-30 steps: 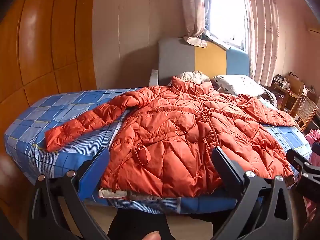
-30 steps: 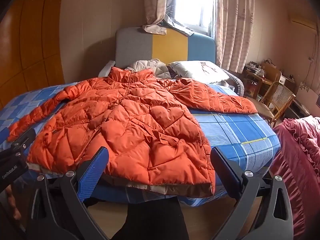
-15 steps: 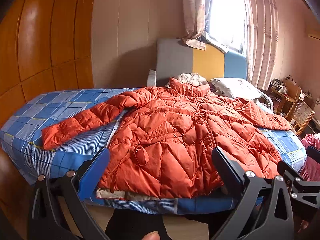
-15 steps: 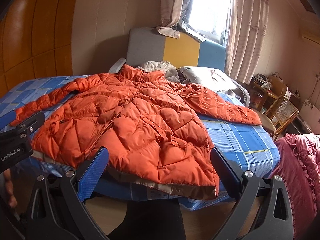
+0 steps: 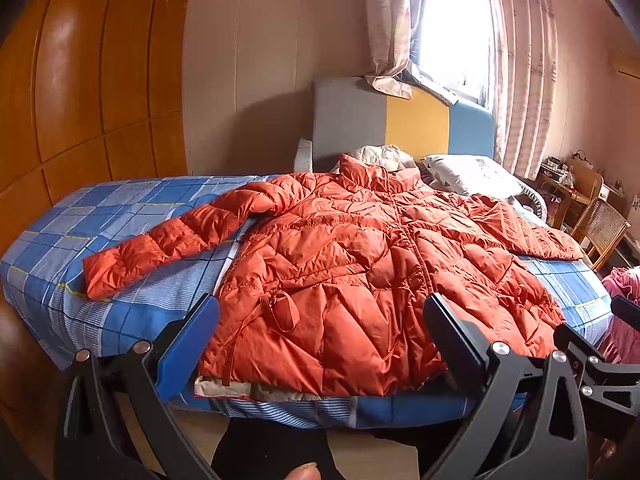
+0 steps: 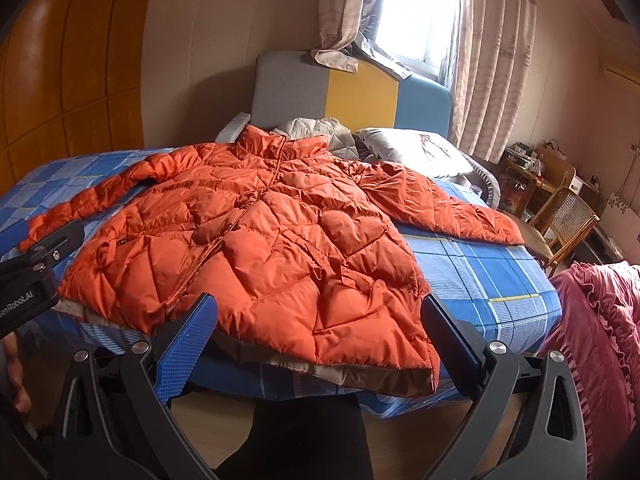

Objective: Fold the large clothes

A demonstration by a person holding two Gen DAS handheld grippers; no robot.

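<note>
So this was basically the very start, nothing folded yet. Off to the left of the left gripper the jacket's left sleeve lay stretched out over the blue plaid bed, well clear of the fingers. The orange puffer jacket was spread flat, zipped up, collar toward the headboard, hem right at the near edge just ahead of both grippers. Left gripper was wide open, holding nothing, its blue pad hovering short of the hem corner. The right gripper was gaping wide too, empty, lined up on the right half of the hem. Further right, the other sleeve ran out toward the chair. My guess: the next move needed each gripper to reach out and pinch a sleeve, then bring it in across the chest.
</note>
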